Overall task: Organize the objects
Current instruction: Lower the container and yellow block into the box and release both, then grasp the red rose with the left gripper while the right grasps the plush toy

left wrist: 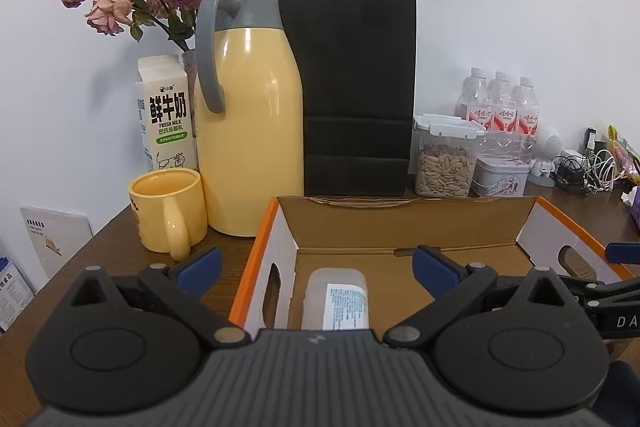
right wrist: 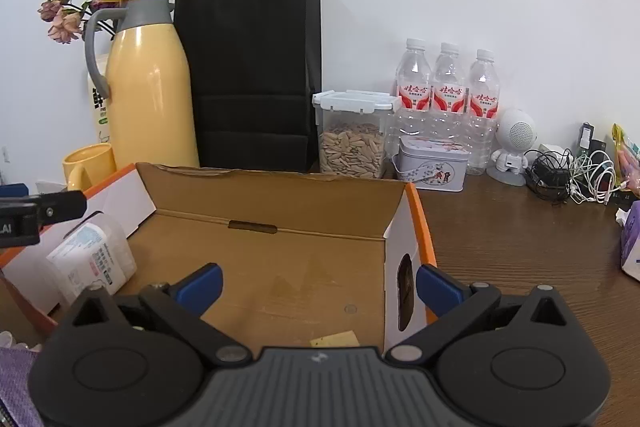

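The left gripper is hovering with jaws spread wide and empty above the cardboard box; a clear plastic container is lying on the box floor at its 6 o'clock. The right gripper is likewise gaping, holding nothing, straddling the box's right wall, the container sitting at its 9 o'clock. A yellow thermos is standing at the box's 11 o'clock.

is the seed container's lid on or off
On. The white clip-lock lid sits flat across the top of the clear seed container, its side latches folded down; seeds fill about half of it.
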Demonstrator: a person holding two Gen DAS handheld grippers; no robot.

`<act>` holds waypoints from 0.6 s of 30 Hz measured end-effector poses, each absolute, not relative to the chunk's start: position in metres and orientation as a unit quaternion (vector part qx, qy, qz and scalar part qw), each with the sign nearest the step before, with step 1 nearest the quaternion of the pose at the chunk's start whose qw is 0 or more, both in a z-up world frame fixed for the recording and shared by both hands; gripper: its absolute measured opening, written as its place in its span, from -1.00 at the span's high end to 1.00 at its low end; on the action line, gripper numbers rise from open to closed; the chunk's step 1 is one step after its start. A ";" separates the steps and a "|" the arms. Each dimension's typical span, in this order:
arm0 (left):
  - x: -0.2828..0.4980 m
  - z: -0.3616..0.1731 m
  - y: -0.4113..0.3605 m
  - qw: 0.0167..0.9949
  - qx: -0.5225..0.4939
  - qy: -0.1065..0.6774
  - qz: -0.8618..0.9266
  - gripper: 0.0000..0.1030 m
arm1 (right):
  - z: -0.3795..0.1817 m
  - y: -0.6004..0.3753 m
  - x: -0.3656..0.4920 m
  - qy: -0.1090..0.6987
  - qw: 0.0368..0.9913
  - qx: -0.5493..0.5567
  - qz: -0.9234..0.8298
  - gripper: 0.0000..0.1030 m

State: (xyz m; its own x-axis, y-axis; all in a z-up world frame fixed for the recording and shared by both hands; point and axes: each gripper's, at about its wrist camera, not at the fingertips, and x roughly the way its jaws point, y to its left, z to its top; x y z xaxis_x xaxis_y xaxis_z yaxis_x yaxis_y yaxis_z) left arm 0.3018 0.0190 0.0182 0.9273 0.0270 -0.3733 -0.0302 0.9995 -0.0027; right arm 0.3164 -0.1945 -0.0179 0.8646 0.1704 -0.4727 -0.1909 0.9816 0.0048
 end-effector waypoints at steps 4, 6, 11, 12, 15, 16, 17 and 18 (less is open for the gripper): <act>0.298 0.022 0.021 0.983 -0.009 0.184 0.019 -1.00 | -0.015 -0.194 0.312 0.234 0.967 -0.023 0.097 -1.00; 0.295 0.025 0.022 0.984 -0.012 0.178 0.020 -1.00 | -0.012 -0.195 0.309 0.229 0.968 -0.022 0.099 -1.00; 0.281 0.037 0.025 0.987 -0.019 0.156 0.022 -1.00 | -0.001 -0.196 0.296 0.209 0.972 -0.022 0.101 -1.00; 0.277 0.041 0.025 0.988 -0.019 0.150 0.020 -1.00 | 0.002 -0.196 0.293 0.204 0.974 -0.022 0.102 -1.00; 0.263 0.049 0.023 0.991 -0.015 0.135 0.021 -1.00 | 0.010 -0.198 0.281 0.187 0.976 -0.022 0.105 -1.00; 0.258 0.052 0.022 0.991 -0.014 0.133 0.022 -1.00 | 0.013 -0.199 0.276 0.183 0.977 -0.022 0.106 -1.00; 0.253 0.053 0.021 0.991 -0.012 0.132 0.023 -1.00 | 0.015 -0.199 0.271 0.178 0.978 -0.022 0.108 -1.00; 0.248 0.055 0.020 0.991 -0.011 0.134 0.024 -1.00 | 0.018 -0.199 0.267 0.174 0.978 -0.022 0.110 -1.00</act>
State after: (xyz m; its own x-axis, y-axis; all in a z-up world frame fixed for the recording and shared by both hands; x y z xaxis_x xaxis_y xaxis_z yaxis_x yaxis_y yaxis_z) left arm 0.2483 0.0201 0.0551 0.9630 0.0441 -0.2658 -0.0500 0.9986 -0.0155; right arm 0.2670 -0.1990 0.0178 0.9151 0.2075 -0.3457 -0.2231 0.9748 -0.0057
